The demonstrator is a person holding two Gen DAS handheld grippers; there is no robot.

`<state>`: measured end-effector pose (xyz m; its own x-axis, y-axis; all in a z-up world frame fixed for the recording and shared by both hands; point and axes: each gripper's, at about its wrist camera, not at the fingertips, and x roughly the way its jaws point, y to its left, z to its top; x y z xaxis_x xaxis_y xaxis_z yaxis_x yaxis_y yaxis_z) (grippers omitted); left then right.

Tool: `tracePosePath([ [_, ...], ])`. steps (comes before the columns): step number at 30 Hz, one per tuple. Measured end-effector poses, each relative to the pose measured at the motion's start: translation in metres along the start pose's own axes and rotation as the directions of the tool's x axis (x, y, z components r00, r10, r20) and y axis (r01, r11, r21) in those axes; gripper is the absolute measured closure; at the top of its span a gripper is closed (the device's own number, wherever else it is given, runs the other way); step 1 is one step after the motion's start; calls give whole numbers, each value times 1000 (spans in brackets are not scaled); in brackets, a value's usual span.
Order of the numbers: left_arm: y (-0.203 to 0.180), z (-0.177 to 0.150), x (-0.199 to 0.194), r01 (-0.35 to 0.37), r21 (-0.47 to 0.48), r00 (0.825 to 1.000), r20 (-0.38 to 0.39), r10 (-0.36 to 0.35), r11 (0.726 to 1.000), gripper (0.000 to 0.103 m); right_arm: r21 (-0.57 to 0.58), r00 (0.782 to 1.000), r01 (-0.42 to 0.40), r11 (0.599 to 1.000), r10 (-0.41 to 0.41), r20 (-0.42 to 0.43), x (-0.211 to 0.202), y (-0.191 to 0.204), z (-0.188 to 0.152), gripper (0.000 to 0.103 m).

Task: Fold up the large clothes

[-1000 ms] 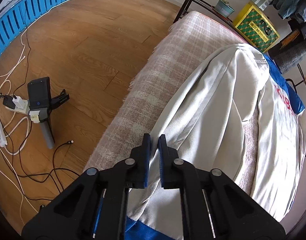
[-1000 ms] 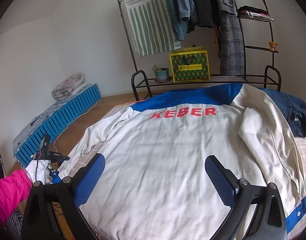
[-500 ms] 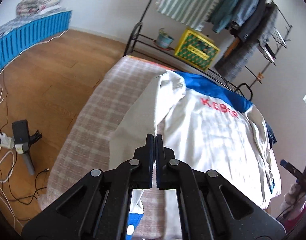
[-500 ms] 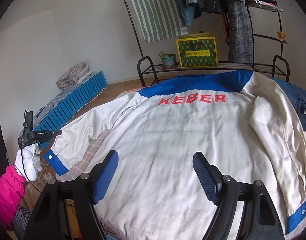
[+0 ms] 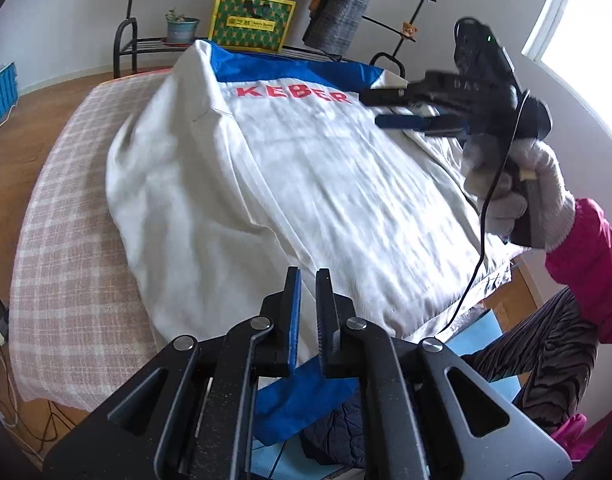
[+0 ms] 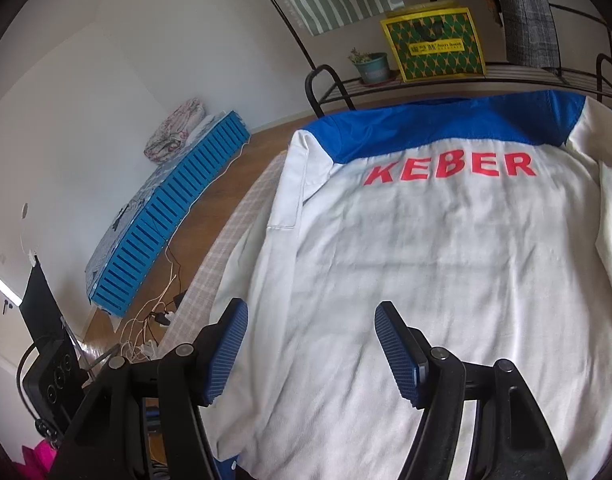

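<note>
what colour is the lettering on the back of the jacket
Red: the KEBER lettering on the white jacket, just below its blue yoke; clearest in the right wrist view.

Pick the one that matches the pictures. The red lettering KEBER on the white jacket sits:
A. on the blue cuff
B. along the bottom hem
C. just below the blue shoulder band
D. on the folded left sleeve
C: on the white jacket the red lettering runs straight under the blue shoulder band, far from the hem.

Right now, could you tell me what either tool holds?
Nothing: left tool jaws opening, empty, blue cuff just beneath; right tool jaws closing, empty, above the jacket.
</note>
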<state>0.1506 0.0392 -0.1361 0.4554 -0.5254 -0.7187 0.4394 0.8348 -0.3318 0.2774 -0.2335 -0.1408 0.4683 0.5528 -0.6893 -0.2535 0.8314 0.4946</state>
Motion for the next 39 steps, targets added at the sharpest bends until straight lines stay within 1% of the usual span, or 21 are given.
tracePosePath([
  [2,19,0,-11,-19,-81,999,34,21,997,72,6,1000,-1,1000,1,-31,15,0,-6,33],
  [4,44,3,-17,-68,-159,996,43,76,985,70,14,999,11,1000,-10,-50,29,-1,-1,33],
  [6,67,1,-20,-139,-229,988,37,152,963,70,21,999,13,1000,-12,-53,42,0,11,33],
  [7,78,-1,-20,-146,-269,987,27,159,952,70,27,999,15,1000,-13,-50,48,1,18,33],
  [9,94,-11,-17,-143,-338,988,0,152,930,70,40,999,13,999,-12,-45,60,3,35,33],
  [12,103,-21,-7,-158,-365,987,-40,154,918,70,33,999,15,999,-14,-30,78,11,65,33],
  [14,107,-28,5,-133,-404,991,-72,113,905,64,23,1000,20,1000,-19,-21,93,18,86,29],
  [16,110,-33,21,-120,-444,990,-115,76,888,64,21,999,30,999,-30,-14,110,23,107,25],
  [18,113,-37,32,-134,-462,986,-152,70,877,64,41,999,39,998,-39,-9,129,24,126,25],
  [22,114,-35,48,-142,-457,980,-188,61,878,65,96,999,43,994,-41,-21,172,21,150,25],
  [23,114,-34,51,-143,-452,980,-191,61,880,75,90,998,54,994,-51,-33,184,22,154,28],
  [24,114,-33,53,-147,-447,978,-196,64,883,85,79,997,60,995,-56,-53,194,22,155,50],
  [25,115,-32,53,-156,-441,977,-201,72,884,100,74,995,53,996,-46,-89,205,21,155,72],
  [26,116,-31,52,-154,-442,978,-196,72,884,100,84,991,53,995,-42,-127,211,18,153,99],
  [29,119,-30,46,-132,-459,984,-170,58,878,101,80,993,53,995,-44,-109,192,4,143,103],
  [31,118,-32,40,-128,-466,986,-158,60,876,102,141,994,65,988,-52,-96,172,-23,130,103],
  [34,112,-34,37,-122,-453,987,-153,58,883,102,224,984,154,962,-129,-123,159,-63,110,103],
  [36,106,-35,33,-117,-448,988,-146,57,886,102,279,992,104,955,-78,-103,146,-76,102,94],
  [37,105,-35,29,-111,-447,990,-132,57,888,101,295,995,67,953,-43,-87,137,-78,98,89],
  [38,104,-36,24,-109,-447,990,-125,58,888,101,290,997,43,956,-24,-69,126,-76,94,69],
  [39,104,-36,20,-103,-452,991,-119,55,886,101,268,998,47,962,-33,-55,115,-72,90,58],
])
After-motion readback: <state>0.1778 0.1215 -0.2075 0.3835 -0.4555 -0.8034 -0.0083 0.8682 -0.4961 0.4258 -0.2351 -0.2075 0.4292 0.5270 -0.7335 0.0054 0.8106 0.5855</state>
